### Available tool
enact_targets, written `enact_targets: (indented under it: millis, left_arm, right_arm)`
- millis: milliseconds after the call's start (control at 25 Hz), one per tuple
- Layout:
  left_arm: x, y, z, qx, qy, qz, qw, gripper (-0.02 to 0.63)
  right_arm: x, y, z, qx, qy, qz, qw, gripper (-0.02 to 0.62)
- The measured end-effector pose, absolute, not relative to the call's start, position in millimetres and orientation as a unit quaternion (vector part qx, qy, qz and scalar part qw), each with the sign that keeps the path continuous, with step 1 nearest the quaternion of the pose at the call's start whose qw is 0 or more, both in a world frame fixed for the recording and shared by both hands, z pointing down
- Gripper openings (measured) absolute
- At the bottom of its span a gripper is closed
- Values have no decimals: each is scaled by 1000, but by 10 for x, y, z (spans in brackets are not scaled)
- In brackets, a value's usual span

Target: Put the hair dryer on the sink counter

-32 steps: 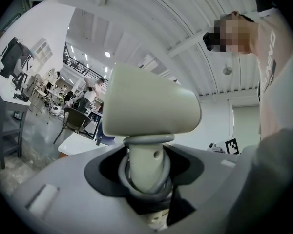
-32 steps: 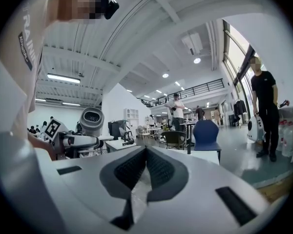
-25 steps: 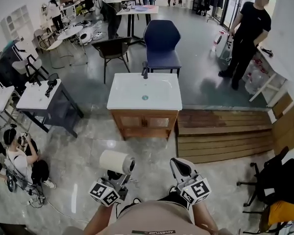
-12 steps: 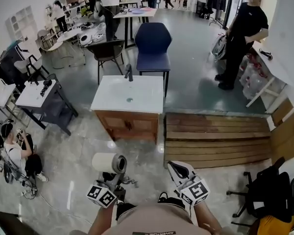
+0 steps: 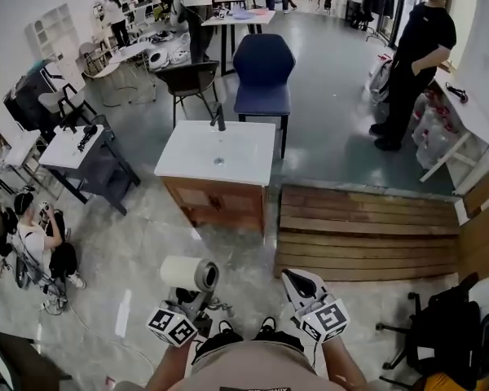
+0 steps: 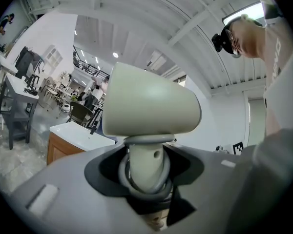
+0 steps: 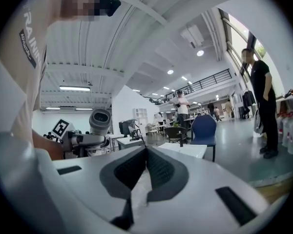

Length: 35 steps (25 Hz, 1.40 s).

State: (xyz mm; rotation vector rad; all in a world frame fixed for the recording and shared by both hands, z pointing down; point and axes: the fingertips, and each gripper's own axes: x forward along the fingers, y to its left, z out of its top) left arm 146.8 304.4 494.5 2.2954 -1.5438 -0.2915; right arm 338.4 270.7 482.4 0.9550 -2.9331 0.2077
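Cream hair dryer [image 6: 149,108]: handle sits right between the jaws of the left gripper [image 6: 147,167], barrel poking out above them, held low and well apart from the sink counter [image 5: 253,160].
Left fingers: clamped tight on the dryer's handle, with a grey loop [image 6: 123,172] ringing it there.
Right gripper [image 7: 145,156]: jaws pressed together, gripping nothing, level beside the left.
Counter: white top, wooden cabinet, straight ahead.

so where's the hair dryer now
Head view, low left of centre: the hair dryer is clamped by its handle in the left gripper, well short of the sink counter.
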Motion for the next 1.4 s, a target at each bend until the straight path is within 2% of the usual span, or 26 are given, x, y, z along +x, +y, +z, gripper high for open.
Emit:
enact_targets:
  millis: [360,640,960,1400]
  left_arm:
    - [1628,2977,4972,828,-521,-99,181,218]
    - [1280,3031,4935,831,-526,-90,154,218]
    - [835,3043,5183,824,-528,-92,184,218]
    - [709,2504,5315,836,-507,-86,192,218]
  right_arm:
    - [3354,2747,4911,316,-944,96,25,3]
    - [2962,2639,4817,311,-947,75,23,3]
    - [2441,2597,4838,295,-953,63,37,4]
    - [2273,2108,5057,311,-946,74,51,4]
